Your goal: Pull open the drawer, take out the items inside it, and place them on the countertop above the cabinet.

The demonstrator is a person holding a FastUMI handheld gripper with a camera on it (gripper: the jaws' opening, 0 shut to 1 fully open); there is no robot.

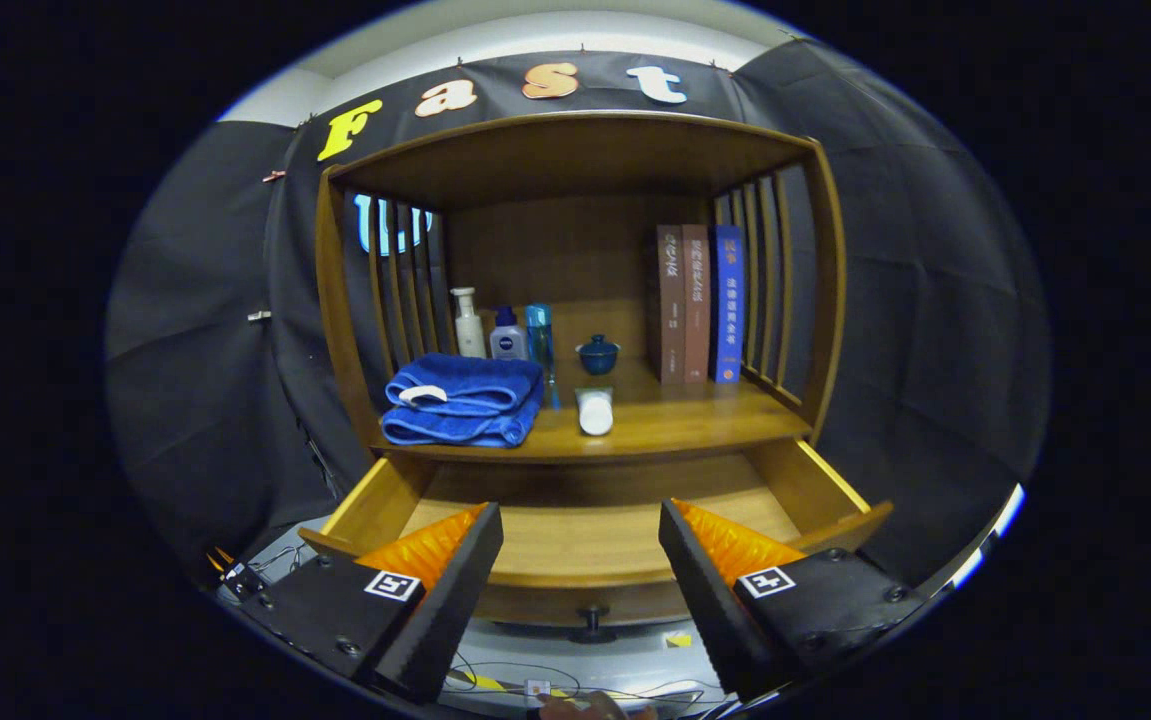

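I see my gripper (581,560) spread wide at the bottom centre, holding nothing. The pulled-out drawer (585,540) sits mid-frame just beyond its fingers; a white tube (594,411) lies on the countertop (695,420) above

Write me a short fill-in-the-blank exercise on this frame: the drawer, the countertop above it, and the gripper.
1. The drawer below the countertop is pulled ____.
2. The folded blue towel lies on the countertop, and the white tube lies to its ____.
3. The fingers of the gripper stand ____, holding nothing.
4. Three ____ stand upright beyond the small blue lidded cup.

Missing words: open; right; apart; books
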